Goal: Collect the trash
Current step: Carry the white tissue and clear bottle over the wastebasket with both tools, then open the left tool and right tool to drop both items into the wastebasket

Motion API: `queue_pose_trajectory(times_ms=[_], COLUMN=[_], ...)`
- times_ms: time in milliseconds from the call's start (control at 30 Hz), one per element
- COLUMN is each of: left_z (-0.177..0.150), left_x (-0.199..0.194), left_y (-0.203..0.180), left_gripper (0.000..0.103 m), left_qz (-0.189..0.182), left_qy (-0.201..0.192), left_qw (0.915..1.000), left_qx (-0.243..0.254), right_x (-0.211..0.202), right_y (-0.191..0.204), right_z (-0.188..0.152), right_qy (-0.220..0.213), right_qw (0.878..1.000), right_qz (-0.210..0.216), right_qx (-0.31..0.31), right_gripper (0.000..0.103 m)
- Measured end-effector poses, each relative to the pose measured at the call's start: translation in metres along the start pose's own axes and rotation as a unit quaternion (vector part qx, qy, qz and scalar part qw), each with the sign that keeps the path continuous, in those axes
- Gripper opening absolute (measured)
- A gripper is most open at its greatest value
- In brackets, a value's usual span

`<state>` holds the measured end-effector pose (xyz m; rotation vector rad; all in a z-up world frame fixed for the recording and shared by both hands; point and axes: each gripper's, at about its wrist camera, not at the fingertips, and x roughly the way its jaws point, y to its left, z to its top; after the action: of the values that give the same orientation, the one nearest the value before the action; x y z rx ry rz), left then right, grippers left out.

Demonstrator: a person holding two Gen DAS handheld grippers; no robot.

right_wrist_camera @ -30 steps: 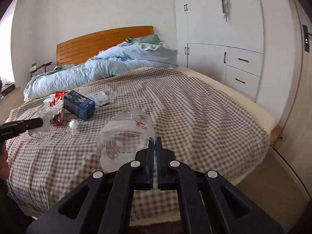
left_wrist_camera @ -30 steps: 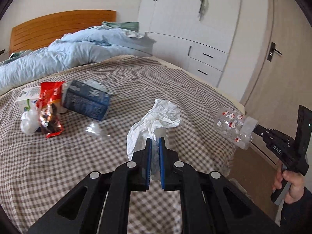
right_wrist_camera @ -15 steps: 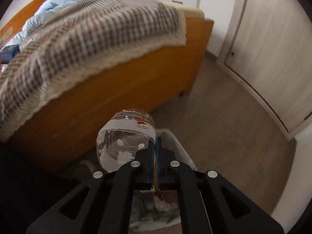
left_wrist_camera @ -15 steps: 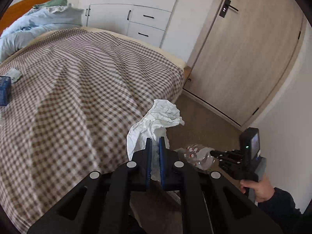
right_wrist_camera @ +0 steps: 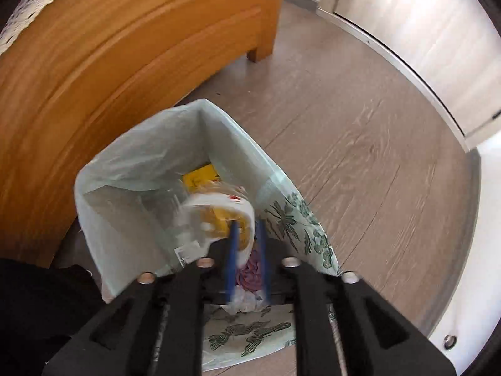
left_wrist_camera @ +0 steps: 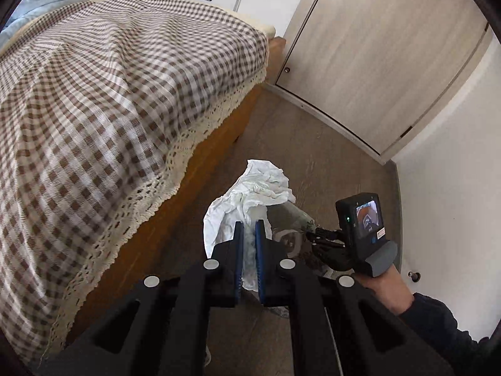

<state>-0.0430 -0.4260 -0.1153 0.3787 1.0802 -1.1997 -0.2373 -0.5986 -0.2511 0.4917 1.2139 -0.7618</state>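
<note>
Directly below our parted right gripper (right_wrist_camera: 247, 244), the bottle (right_wrist_camera: 216, 219) drops into the bin bag (right_wrist_camera: 141, 169); our left gripper (left_wrist_camera: 249, 244) clamps the tissue (left_wrist_camera: 250, 194) beside it.

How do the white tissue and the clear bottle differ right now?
The crumpled white tissue is opaque; the clear plastic bottle is see-through. The tissue is pinched in the shut left gripper; the bottle sits blurred at the open right gripper, over the lined trash bin. Both are trash.

No legible text; white label (right_wrist_camera: 184, 252) in trash bag (right_wrist_camera: 131, 169) too blurred to read.
</note>
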Motion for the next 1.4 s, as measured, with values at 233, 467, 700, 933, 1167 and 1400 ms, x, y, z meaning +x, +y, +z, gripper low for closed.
queue_pose_trajectory(times_ms=[233, 467, 700, 933, 1167, 1400], left_z=[0.016, 0.021, 0.004, 0.007, 0.017, 0.019], left_x=[0.058, 0.170, 0.249, 0.248, 0.229, 0.211], left_y=[-0.022, -0.043, -0.056, -0.047, -0.044, -0.047], left_gripper=[0.005, 0.006, 0.008, 0.072, 0.072, 0.072], left_qz=[-0.007, -0.004, 0.002, -0.010, -0.001, 0.007], left_qy=[0.060, 0.171, 0.213, 0.167, 0.140, 0.140], left_qw=[0.9981, 0.9850, 0.9741, 0.9858, 0.9901, 0.9901], left_qx=[0.013, 0.026, 0.077, 0.019, 0.001, 0.011], right_x=[-0.016, -0.046, -0.045, -0.033, -0.031, -0.034], right_y=[-0.021, -0.036, -0.037, -0.030, -0.019, -0.009], right_z=[-0.004, 0.000, -0.006, -0.016, -0.015, -0.015], right_qy=[-0.045, -0.084, -0.078, -0.058, -0.047, -0.042], right_qw=[0.998, 0.994, 0.993, 0.995, 0.997, 0.998], right_qz=[0.015, 0.039, 0.057, 0.056, 0.052, 0.042], right_qx=[0.040, 0.060, 0.074, 0.063, 0.043, 0.027], right_gripper=[0.056, 0.056, 0.056, 0.056, 0.056, 0.056])
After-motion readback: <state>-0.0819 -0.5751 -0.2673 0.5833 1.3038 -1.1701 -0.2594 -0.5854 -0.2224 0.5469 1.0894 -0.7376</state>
